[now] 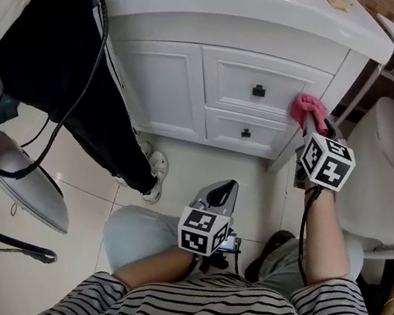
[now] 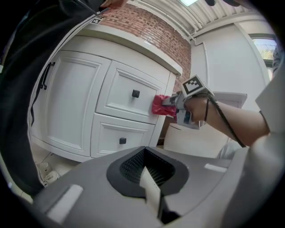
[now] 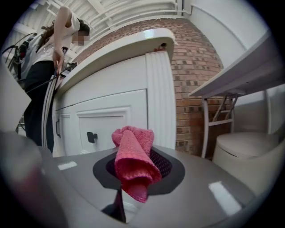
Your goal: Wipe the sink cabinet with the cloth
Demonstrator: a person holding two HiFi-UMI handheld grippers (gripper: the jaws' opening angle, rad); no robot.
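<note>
The white sink cabinet (image 1: 165,79) with two small drawers fills the top of the head view. My right gripper (image 1: 316,125) is shut on a pink cloth (image 1: 307,108) and holds it against the cabinet's right edge, beside the upper drawer's black knob (image 1: 258,91). In the right gripper view the cloth (image 3: 133,162) sticks up from the jaws in front of the cabinet (image 3: 124,102). My left gripper (image 1: 224,193) hangs low above my knee, shut and empty. The left gripper view looks at the cabinet (image 2: 75,102) and at the cloth (image 2: 160,105) from a distance.
A person in black trousers (image 1: 68,77) stands at the cabinet's left corner holding a black cable (image 1: 80,95). A white toilet (image 1: 389,179) stands close on the right. Behind it are a brick wall (image 3: 196,80) and a white shelf (image 3: 240,75). A grey curved object (image 1: 20,175) lies at the left.
</note>
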